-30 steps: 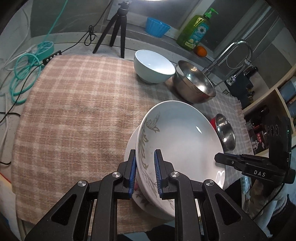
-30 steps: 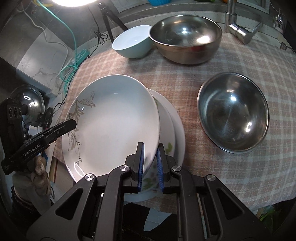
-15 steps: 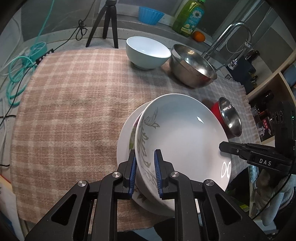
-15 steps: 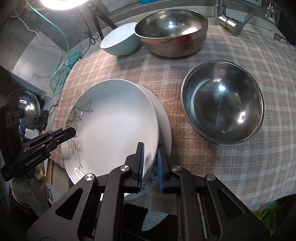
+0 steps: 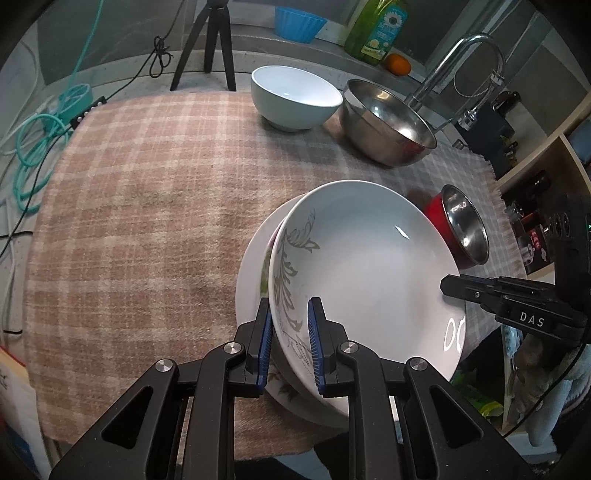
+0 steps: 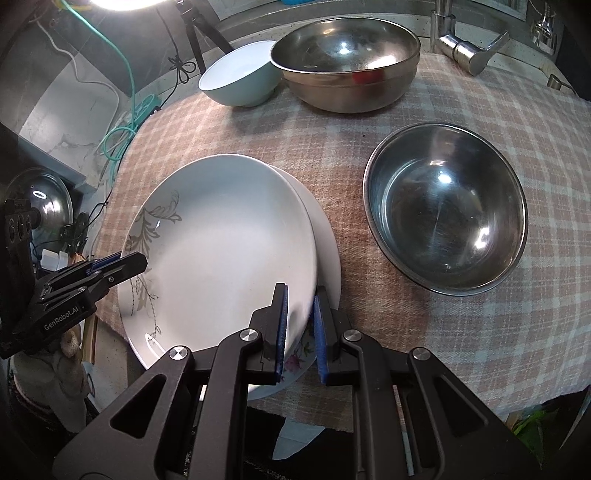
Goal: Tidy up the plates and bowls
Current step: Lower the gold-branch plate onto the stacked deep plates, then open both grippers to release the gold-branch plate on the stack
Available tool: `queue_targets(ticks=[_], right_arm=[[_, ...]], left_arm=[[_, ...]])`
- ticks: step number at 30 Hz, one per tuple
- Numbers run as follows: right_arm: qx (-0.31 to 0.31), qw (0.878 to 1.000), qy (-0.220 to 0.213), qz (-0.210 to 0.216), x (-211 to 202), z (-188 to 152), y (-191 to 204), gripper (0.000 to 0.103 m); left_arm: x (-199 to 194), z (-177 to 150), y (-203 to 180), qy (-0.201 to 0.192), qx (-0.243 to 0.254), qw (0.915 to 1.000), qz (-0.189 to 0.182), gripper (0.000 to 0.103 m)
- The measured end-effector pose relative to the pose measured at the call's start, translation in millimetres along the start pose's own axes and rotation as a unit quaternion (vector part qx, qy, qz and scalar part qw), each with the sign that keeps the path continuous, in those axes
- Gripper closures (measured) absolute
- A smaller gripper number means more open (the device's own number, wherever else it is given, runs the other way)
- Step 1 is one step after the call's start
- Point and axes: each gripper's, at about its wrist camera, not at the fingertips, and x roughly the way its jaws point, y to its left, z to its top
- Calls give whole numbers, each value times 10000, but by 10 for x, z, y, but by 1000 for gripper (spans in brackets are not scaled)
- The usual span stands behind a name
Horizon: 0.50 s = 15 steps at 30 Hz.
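A deep white plate with a grey leaf pattern (image 5: 365, 258) (image 6: 221, 251) sits on top of a flat flowered white plate (image 5: 251, 273) (image 6: 328, 243) near the front edge of the checked cloth. My left gripper (image 5: 290, 314) is shut on the leaf plate's left rim. My right gripper (image 6: 299, 299) is shut on its right rim. Each gripper shows in the other's view, at opposite rims.
A pale blue bowl (image 5: 295, 96) (image 6: 240, 74) and a large steel bowl (image 5: 388, 122) (image 6: 347, 62) stand at the back. A red-sided steel bowl (image 5: 461, 229) (image 6: 443, 206) sits right of the plates. A tripod (image 5: 207, 44), cables, a soap bottle (image 5: 376, 29) and a tap (image 5: 443, 66) lie behind.
Both grippers have carried the leaf plate a little farther over the flowered plate and lower, so it now covers most of it. The grip on both rims is unchanged.
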Motion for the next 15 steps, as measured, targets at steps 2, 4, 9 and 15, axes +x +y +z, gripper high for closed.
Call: queue_targets(ticks=[2,4,9,15], right_arm=[[-4,10000,17,19,-3,6,5,87],[-89,10000,22,-37,1,7,30,86],[-280,9995,-107,-31,-53,0,107,77],[-348,9989,-306,-14,-150,20,162,49]], left_arm=[[-3,-1,-6,17,17,10000,-9,86],[-10,3,-4,13,10,10000,13,85],[-35,3,-8,4,-19,10000,10,68],[-88,16,-41,-65,38,10000,-34,58]])
